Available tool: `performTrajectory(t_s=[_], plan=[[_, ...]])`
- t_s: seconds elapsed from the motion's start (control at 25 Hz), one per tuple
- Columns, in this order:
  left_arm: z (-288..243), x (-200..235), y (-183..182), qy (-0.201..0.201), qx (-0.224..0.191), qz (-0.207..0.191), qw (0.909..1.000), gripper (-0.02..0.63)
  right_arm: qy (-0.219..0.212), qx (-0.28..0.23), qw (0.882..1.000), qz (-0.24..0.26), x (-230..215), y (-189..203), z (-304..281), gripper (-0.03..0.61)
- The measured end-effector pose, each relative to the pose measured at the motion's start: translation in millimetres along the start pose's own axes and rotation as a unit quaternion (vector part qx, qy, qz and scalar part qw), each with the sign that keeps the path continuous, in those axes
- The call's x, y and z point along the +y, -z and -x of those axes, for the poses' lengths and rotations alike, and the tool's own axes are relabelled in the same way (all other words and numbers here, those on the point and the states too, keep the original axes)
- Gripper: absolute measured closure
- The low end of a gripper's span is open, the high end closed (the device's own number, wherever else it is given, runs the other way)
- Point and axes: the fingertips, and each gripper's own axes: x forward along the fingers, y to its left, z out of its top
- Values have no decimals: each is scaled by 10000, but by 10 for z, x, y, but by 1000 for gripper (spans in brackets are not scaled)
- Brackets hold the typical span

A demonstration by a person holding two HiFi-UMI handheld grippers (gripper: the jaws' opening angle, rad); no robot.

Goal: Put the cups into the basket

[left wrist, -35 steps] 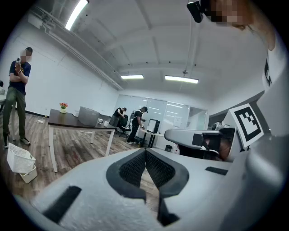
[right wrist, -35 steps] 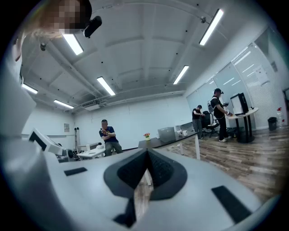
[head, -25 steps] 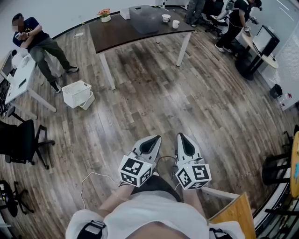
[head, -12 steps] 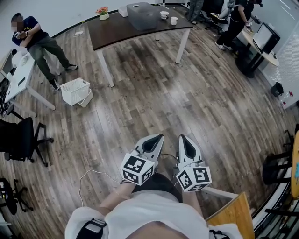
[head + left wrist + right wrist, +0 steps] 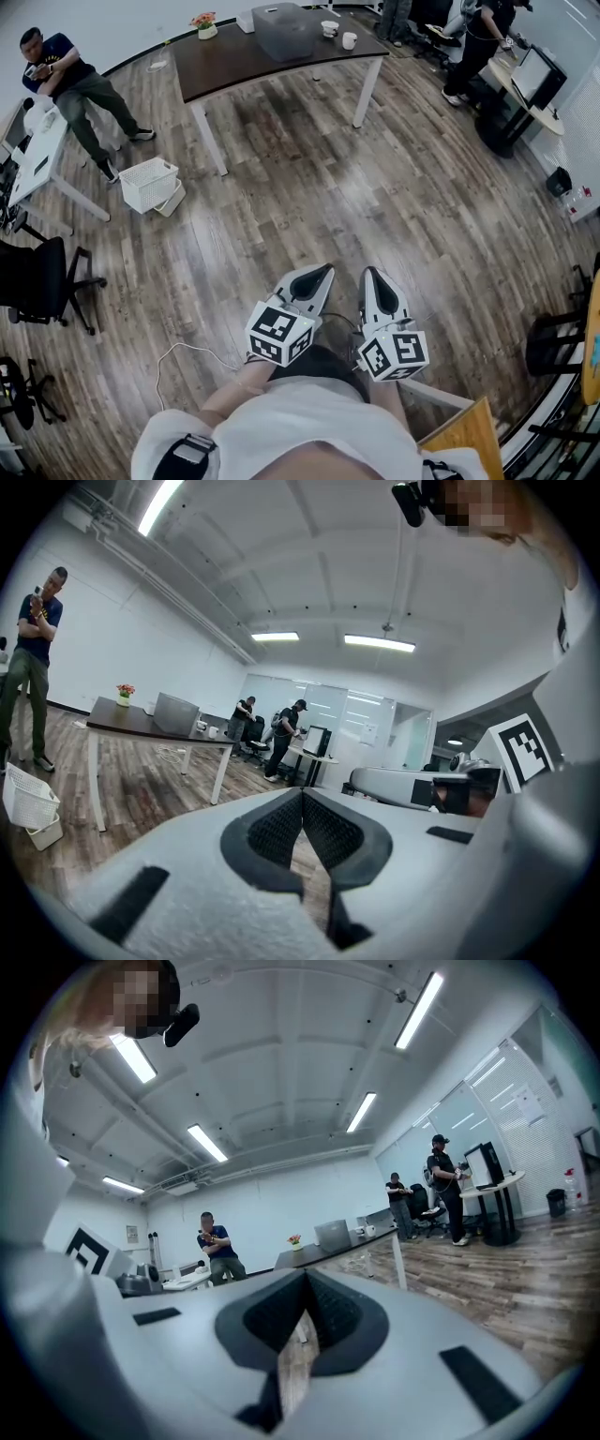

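Both tools, left gripper (image 5: 319, 274) and right gripper (image 5: 371, 278), have edged up the frame over the wood floor, jaws clenched on nothing, while the white cups (image 5: 349, 40) stand on the dark table (image 5: 244, 61) at top beside a grey bin (image 5: 284, 30), the white basket (image 5: 150, 183) sitting on the floor at upper left.
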Motion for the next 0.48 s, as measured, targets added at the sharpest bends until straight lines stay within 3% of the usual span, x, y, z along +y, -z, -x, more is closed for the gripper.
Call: performTrajectory(t_s=[0.48], plan=[[-1065,689,-294,98,97,-52,9999,604,31,48,10000,55,-582,-191,-1083,566]])
